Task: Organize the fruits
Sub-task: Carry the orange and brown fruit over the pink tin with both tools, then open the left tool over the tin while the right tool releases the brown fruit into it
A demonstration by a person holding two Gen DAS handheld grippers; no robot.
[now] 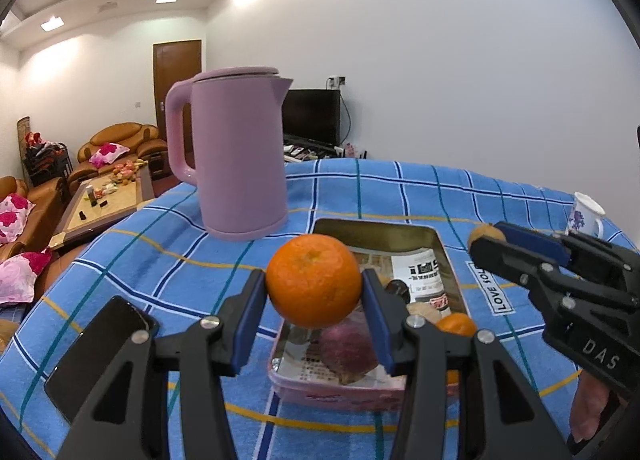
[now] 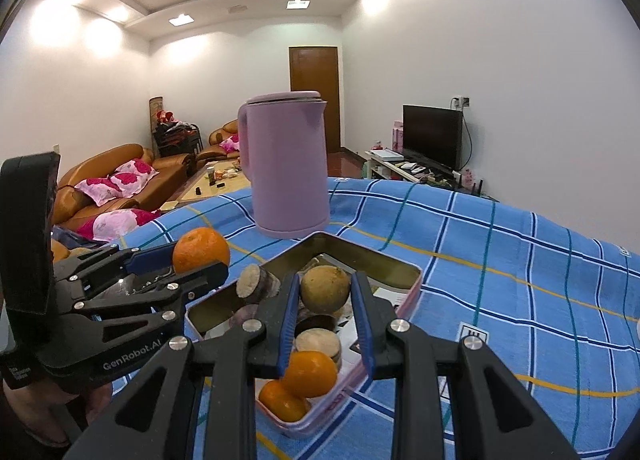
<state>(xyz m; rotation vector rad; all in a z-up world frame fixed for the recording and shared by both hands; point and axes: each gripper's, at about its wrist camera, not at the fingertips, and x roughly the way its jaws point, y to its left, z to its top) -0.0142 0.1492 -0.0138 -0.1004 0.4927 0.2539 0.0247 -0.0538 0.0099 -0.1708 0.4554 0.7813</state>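
My left gripper [image 1: 314, 284] is shut on an orange [image 1: 314, 286] and holds it above the near end of a rectangular tin tray [image 1: 448, 256]. My right gripper [image 2: 325, 288] is shut on a brown round fruit [image 2: 325, 289] and holds it over the same tray [image 2: 414, 280]. The tray holds two small oranges [image 2: 310, 374], a purple fruit [image 1: 348, 348], brown cut pieces [image 2: 256, 284] and printed paper. The left gripper with its orange [image 2: 201, 250] shows at the left of the right wrist view. The right gripper [image 1: 486, 238] shows at the right of the left wrist view.
A pink kettle [image 1: 236, 156] stands on the blue checked tablecloth [image 1: 160, 244] behind the tray. A black phone [image 1: 96, 352] lies at the left near me. A white mug [image 1: 584, 214] stands at the far right. Sofas and a coffee table lie beyond the table edge.
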